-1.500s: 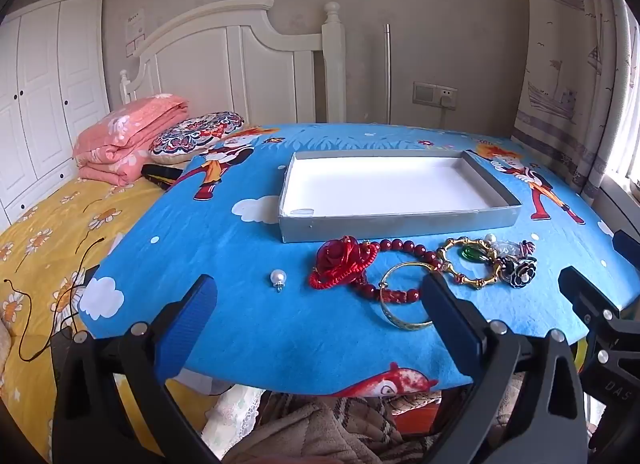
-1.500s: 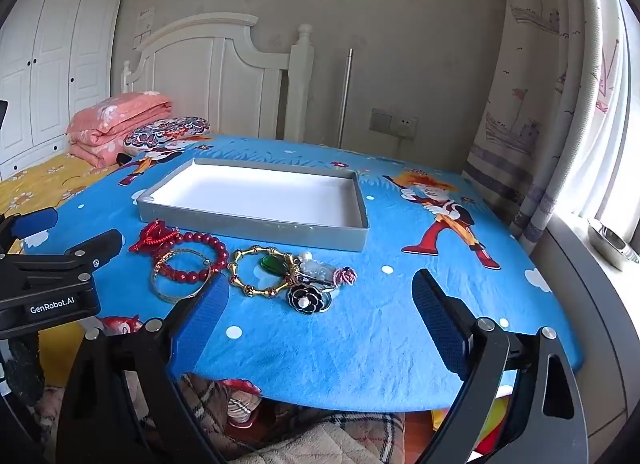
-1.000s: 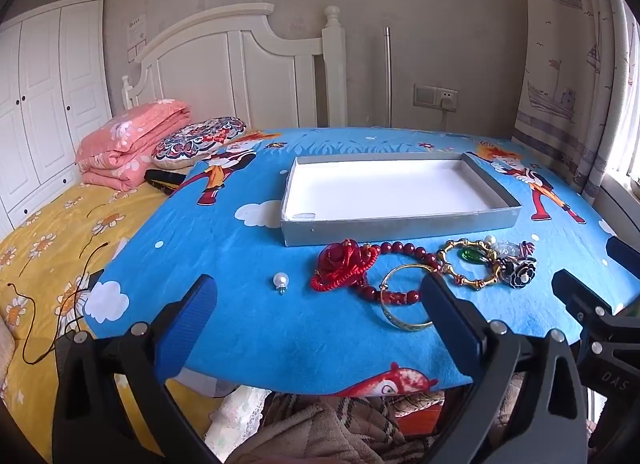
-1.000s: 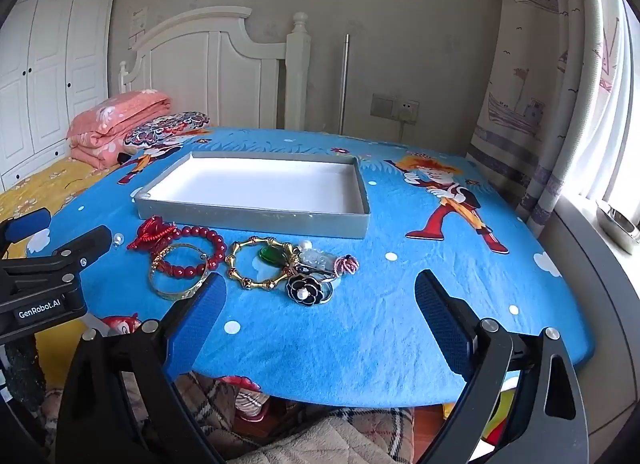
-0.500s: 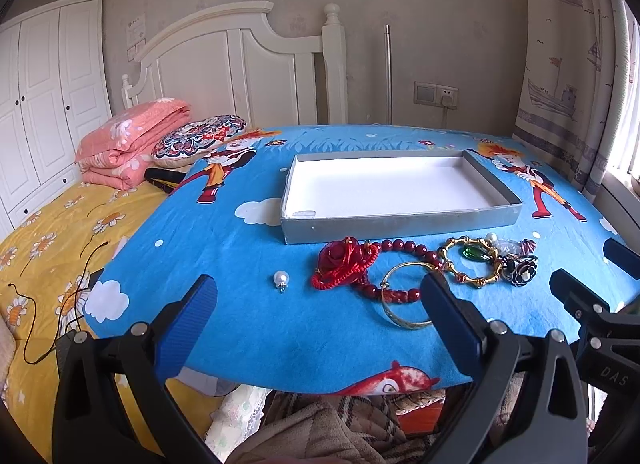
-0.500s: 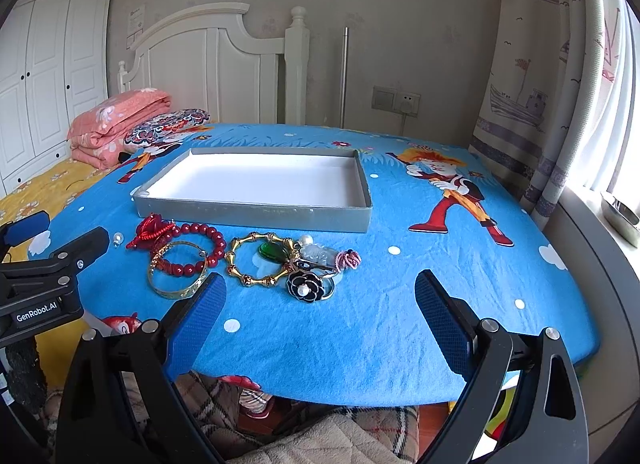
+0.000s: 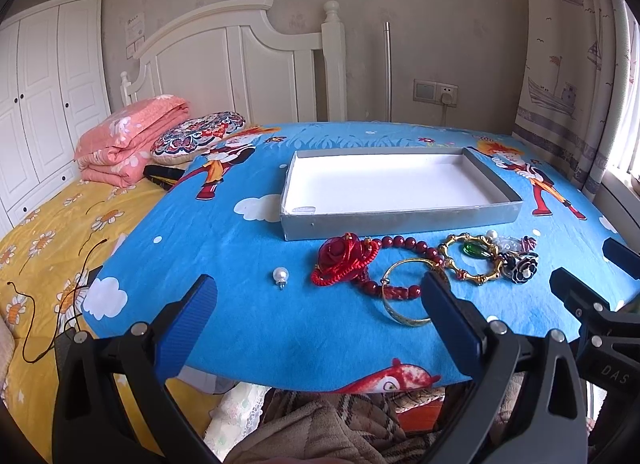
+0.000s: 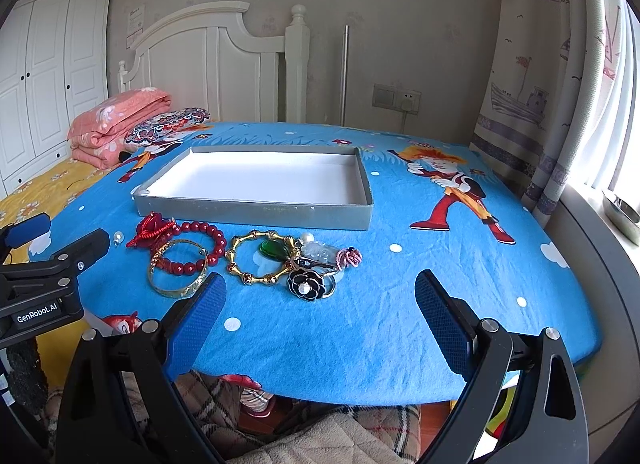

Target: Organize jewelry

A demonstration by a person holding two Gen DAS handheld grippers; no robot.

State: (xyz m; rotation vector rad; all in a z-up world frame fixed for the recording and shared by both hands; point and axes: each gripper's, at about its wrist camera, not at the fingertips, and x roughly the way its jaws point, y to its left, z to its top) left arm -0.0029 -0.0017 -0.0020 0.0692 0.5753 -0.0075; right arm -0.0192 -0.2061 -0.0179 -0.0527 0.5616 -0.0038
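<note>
A grey shallow box with a white inside lies empty on the blue cartoon cloth. In front of it lie a red rose with cord, a red bead bracelet, a gold bangle, a gold link bracelet around a green stone, a black flower brooch and a loose pearl. My left gripper and right gripper hover open at the near table edge, holding nothing.
A bed with a yellow sheet, folded pink blanket and patterned cushion stands to the left. A white headboard is behind the table, curtains and a window sill at the right. Plaid fabric lies below the table edge.
Both views have shifted only slightly; the right gripper has drifted a little closer to the jewelry. The jewelry and the box have not moved.
</note>
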